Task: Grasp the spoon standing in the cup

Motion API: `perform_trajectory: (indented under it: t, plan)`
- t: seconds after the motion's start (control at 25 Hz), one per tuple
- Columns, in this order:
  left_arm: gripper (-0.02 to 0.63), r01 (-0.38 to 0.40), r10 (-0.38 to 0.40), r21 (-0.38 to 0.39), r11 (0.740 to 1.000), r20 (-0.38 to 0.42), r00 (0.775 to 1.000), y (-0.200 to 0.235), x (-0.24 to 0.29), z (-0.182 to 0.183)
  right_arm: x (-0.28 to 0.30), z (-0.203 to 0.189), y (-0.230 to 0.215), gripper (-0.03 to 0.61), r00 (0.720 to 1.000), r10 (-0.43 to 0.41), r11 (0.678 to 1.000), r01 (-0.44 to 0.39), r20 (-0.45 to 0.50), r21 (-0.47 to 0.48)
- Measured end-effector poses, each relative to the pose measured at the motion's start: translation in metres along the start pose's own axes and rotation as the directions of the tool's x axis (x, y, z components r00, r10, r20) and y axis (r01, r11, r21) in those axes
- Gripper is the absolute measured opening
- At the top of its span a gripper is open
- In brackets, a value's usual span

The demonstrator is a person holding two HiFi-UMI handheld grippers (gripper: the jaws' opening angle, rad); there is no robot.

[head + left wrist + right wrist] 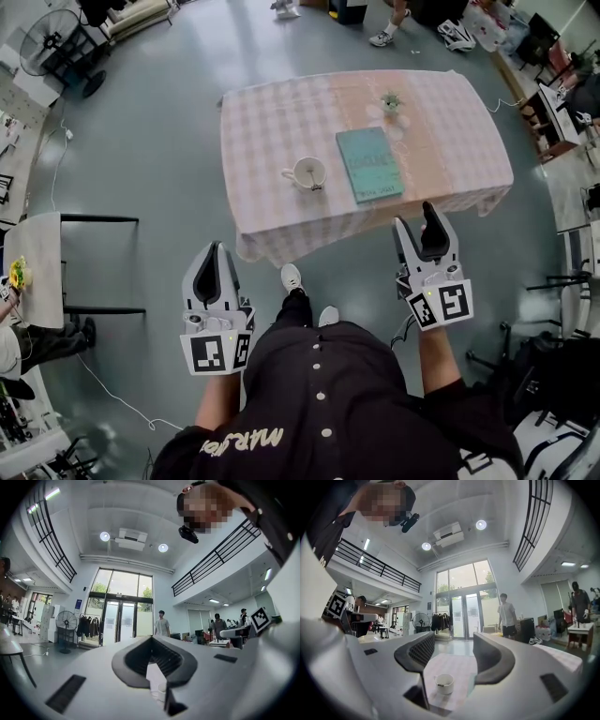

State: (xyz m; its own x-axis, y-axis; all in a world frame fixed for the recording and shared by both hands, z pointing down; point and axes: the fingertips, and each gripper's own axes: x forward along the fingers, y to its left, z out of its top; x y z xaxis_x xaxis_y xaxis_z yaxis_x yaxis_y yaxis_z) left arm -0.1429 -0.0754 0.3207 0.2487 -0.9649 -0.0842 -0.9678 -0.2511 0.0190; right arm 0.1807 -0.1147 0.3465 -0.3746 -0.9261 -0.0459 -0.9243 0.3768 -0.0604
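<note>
- The left gripper [217, 251] hangs at about 7 o'clock from the table, by the person's waist. Its jaws are closed tip to tip on nothing, so it seems to be parked as the spare hand.
- The right gripper [418, 225] sits at about 5 o'clock from the table, a little further forward. Its jaws stand wide apart and empty, and its own view frames the cup between them. I judge this is the one lined up for the reach.
- Both grippers are short of the table [281, 225], so the approach has not started.
- The cup [307, 173] stands on the checked cloth towards the near edge, at roughly 12 o'clock from the person, with its handle pointing to 9 o'clock.
- The spoon [316, 184] is probably the small dark mark at the cup's 5 o'clock rim, though it is too small to be sure.
- A teal book [369, 164] lies just beside the cup at 3 o'clock. This leaves the cup's near side free for the jaws.
- A small plant [390, 101] stands at the book's 12 o'clock, well out of the way.
</note>
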Motion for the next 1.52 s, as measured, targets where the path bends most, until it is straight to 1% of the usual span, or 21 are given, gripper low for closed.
perform_trajectory:
  t: [0.36, 0.72, 0.96, 1.08, 1.24, 1.44, 1.52]
  plan:
    - [0.011, 0.015, -0.015, -0.016, 1.000, 0.003, 1.000, 0.037, 0.066, -0.004, 0.071, 0.004, -0.008, 0.241, 1.000, -0.019, 1.000, 0.019, 0.001, -0.008]
    - [0.011, 0.065, -0.065, -0.029, 0.997, 0.008, 0.998, 0.074, 0.124, -0.007, 0.125, 0.004, -0.005, 0.241, 0.998, -0.057, 0.998, 0.057, -0.007, -0.026]
    - [0.011, 0.105, -0.106, -0.031, 0.994, -0.009, 0.994, 0.091, 0.149, -0.014, 0.146, -0.003, 0.003, 0.241, 0.997, -0.069, 0.997, 0.068, -0.025, -0.039]
    - [0.011, 0.120, -0.122, -0.037, 0.992, -0.032, 0.992, 0.090, 0.156, -0.020, 0.152, -0.013, 0.007, 0.241, 0.997, -0.053, 0.998, 0.051, -0.058, -0.043]
    - [0.011, 0.125, -0.128, -0.044, 0.991, -0.058, 0.990, 0.088, 0.163, -0.031, 0.165, -0.029, 0.014, 0.241, 0.994, -0.004, 0.997, -0.005, -0.113, -0.078]
    - [0.011, 0.091, -0.096, -0.062, 0.994, -0.075, 0.993, 0.086, 0.166, -0.040, 0.179, -0.055, 0.016, 0.242, 0.981, 0.072, 0.989, -0.094, -0.181, -0.113]
    - [0.011, 0.082, -0.087, -0.055, 0.995, -0.083, 0.993, 0.084, 0.168, -0.043, 0.185, -0.068, 0.016, 0.242, 0.972, 0.102, 0.982, -0.133, -0.213, -0.137]
